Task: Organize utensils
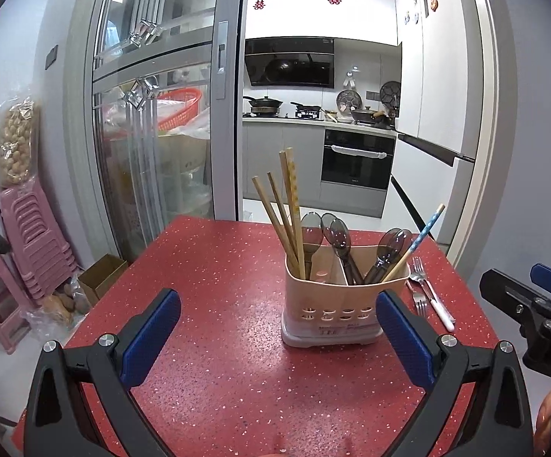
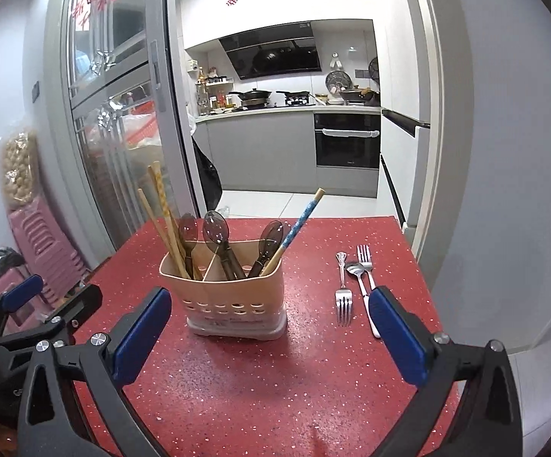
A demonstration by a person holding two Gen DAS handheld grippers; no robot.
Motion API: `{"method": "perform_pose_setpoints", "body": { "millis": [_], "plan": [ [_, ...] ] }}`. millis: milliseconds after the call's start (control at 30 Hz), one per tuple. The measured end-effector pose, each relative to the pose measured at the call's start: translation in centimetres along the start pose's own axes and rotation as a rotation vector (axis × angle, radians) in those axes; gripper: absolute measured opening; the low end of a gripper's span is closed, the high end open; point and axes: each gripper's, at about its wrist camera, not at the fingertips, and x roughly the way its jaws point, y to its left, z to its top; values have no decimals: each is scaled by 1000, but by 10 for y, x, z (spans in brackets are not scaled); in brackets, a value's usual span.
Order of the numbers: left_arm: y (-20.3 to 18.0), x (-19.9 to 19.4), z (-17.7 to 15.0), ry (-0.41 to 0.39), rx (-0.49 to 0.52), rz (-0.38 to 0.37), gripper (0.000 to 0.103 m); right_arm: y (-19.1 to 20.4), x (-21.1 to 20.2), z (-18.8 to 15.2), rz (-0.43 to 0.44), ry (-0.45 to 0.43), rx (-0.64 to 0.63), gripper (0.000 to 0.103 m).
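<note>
Beige utensil caddy is standing upright near the middle of the red speckled table, divided into compartments. Wooden chopsticks are leaning out of its left compartment; dark translucent spoons are standing bowl-up across the compartments; one blue-patterned chopstick is slanting out of the right end.

To the right of the caddy, apart from it, loose cutlery is lying flat on the table: a metal fork with tines toward the camera, a metal spoon just beside it, and a second fork tines away, its white handle partly hidden behind the right gripper's finger.

Right gripper is hovering over the table's near side, jaws spread wide, nothing between the blue pads. Left gripper is also hanging with jaws wide apart and empty, the caddy framed in the gap beyond it, not touched.

Beyond the table: sliding glass door, kitchen with oven and range hood. Stacked pink stools are sitting by the left wall.
</note>
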Motion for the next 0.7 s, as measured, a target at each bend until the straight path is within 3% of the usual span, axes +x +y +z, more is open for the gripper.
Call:
{"method": "perform_pose_setpoints", "body": {
  "millis": [700],
  "plan": [
    [0, 7, 1, 21, 4, -11, 103, -3, 4, -2, -17, 9, 1, 103]
  ]
}}
